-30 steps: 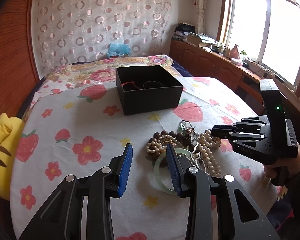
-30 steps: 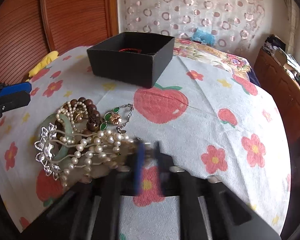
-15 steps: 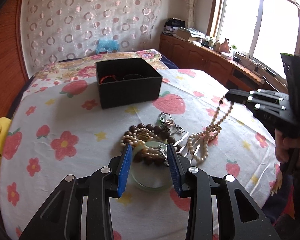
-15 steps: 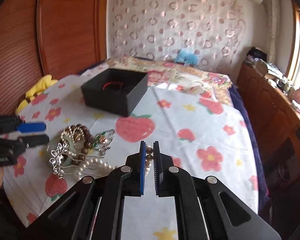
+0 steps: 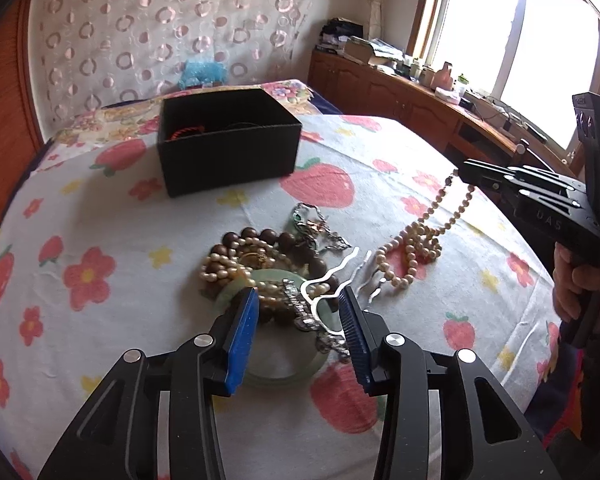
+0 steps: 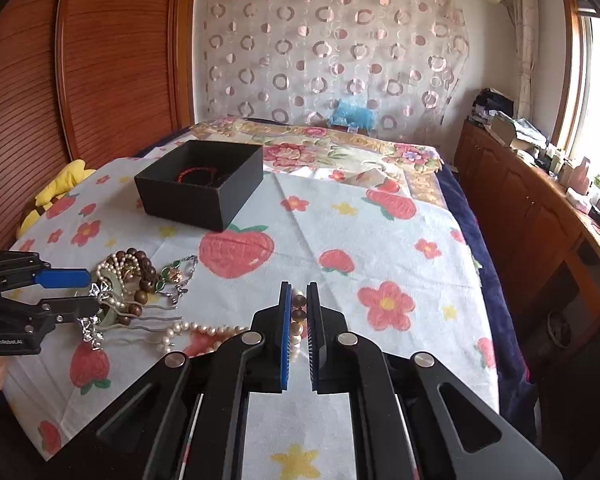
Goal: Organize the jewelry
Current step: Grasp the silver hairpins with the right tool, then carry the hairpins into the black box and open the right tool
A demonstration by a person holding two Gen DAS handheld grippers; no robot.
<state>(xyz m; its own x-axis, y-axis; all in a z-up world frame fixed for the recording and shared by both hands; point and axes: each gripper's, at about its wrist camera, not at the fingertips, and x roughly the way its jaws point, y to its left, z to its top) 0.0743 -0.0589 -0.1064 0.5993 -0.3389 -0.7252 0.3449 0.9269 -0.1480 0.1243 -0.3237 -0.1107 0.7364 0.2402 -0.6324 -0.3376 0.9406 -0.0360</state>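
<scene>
A pile of jewelry [image 5: 268, 276] lies on the flowered cloth: brown bead bracelet [image 5: 260, 240], pale green bangle [image 5: 276, 364], silver hairpin [image 5: 328, 276]. My left gripper [image 5: 298, 312] is open, low over the pile, its pads either side of the bangle and hairpin. My right gripper [image 6: 299, 300] is shut on a pearl necklace [image 5: 416, 240], lifting one end while the rest trails on the cloth; the necklace shows too in the right wrist view [image 6: 204, 330]. An open black box [image 5: 228, 140] holding a red bracelet [image 5: 184, 133] stands further back.
The cloth covers a bed [image 6: 380, 248] with a wooden headboard [image 6: 100, 80] at left. A yellow plush [image 6: 56, 192] lies at the bed's left edge. A wooden cabinet [image 6: 532, 208] with clutter runs along the right under the window.
My right gripper has lifted and pulled the pearl necklace out of the pile toward the right. My left gripper has moved forward over the pile.
</scene>
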